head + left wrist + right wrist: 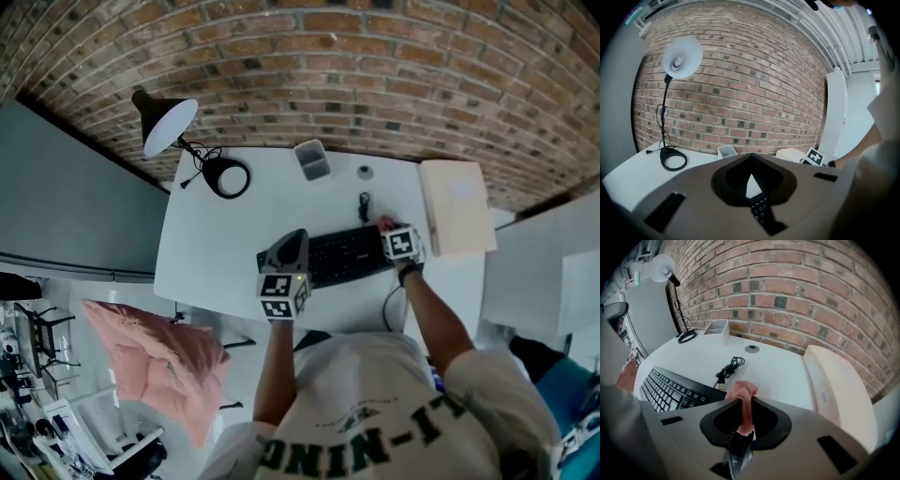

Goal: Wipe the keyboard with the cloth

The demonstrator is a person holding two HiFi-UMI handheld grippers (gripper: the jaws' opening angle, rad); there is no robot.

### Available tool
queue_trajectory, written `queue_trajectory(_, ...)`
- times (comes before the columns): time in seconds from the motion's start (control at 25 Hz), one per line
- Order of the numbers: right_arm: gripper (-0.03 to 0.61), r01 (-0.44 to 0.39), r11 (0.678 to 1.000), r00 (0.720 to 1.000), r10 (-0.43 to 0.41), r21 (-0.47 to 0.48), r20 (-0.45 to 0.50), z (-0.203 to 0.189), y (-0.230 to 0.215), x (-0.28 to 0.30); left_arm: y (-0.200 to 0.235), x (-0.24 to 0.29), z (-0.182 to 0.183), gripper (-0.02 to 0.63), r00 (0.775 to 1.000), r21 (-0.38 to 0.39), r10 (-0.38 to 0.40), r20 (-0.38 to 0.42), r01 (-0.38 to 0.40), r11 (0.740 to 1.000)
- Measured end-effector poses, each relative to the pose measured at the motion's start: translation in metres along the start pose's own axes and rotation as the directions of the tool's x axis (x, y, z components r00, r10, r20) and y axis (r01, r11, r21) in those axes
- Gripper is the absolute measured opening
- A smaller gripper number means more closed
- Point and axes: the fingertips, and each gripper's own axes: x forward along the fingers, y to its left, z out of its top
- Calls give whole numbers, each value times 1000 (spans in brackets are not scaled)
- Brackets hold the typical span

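The pink cloth (744, 389) is clamped in the right gripper (740, 405), at the right end of the black keyboard (670, 391) on the white counter (778, 366). The left gripper (752, 175) is closed on nothing near the keyboard's left end. Wiping is judged barely begun, with nearly all the keys left to do.

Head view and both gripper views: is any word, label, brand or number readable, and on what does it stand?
Shirt: large block letters, upside down and cut off by the frame; not readable with certainty.
Keyboard: key legends too small to read.
Cream box: small label, blurred.
Marker cubes: square patterns only, no words.
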Motion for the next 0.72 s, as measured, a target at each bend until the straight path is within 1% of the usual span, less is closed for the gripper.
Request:
queue_trajectory(0.04, 34, -39, 998, 995, 43, -40, 87, 21, 14, -1, 6, -4, -1, -5, 1000, -6, 13, 4, -13, 1000)
queue_trajectory(0.08, 34, -78, 994, 985, 88, -70, 146, 37, 30, -4, 12, -9, -1, -6, 1000, -13, 28, 9, -28, 1000)
queue_trajectory(0.12, 34, -111, 990, 976, 126, -89, 178, 48, 47, -8, 20, -14, -2, -6, 999, -21, 45, 15, -45, 999)
queue_trajectory(0.16, 34, -136, 986, 970, 154, -100, 191, 56, 64, -12, 29, -19, -2, -6, 998, -32, 64, 20, -63, 997)
queue_trajectory(0.32, 34, -234, 966, 954, 251, -111, 167, 70, 138, -19, 65, -43, -9, -6, 989, -78, 146, 24, -143, 987)
queue_trajectory(0.4, 34, -283, 948, 939, 304, -144, 162, 78, 177, -18, 80, -57, -14, -6, 983, -94, 183, 22, -180, 979)
queue_trajectory(0.48, 34, -314, 931, 926, 344, -186, 156, 81, 215, -13, 94, -72, -19, -6, 975, -111, 221, 21, -217, 970)
queue_trajectory(0.56, 34, -351, 912, 917, 381, -213, 120, 74, 253, -10, 106, -89, -26, -6, 966, -131, 258, 20, -253, 959)
queue_trajectory(0.64, 34, -370, 899, 915, 397, -233, 79, 63, 284, -4, 117, -105, -33, -6, 957, -149, 291, 16, -285, 947)
queue_trajectory(0.72, 34, -392, 887, 907, 417, -244, 60, 55, 311, 1, 127, -121, -39, -6, 947, -163, 320, 11, -314, 935)
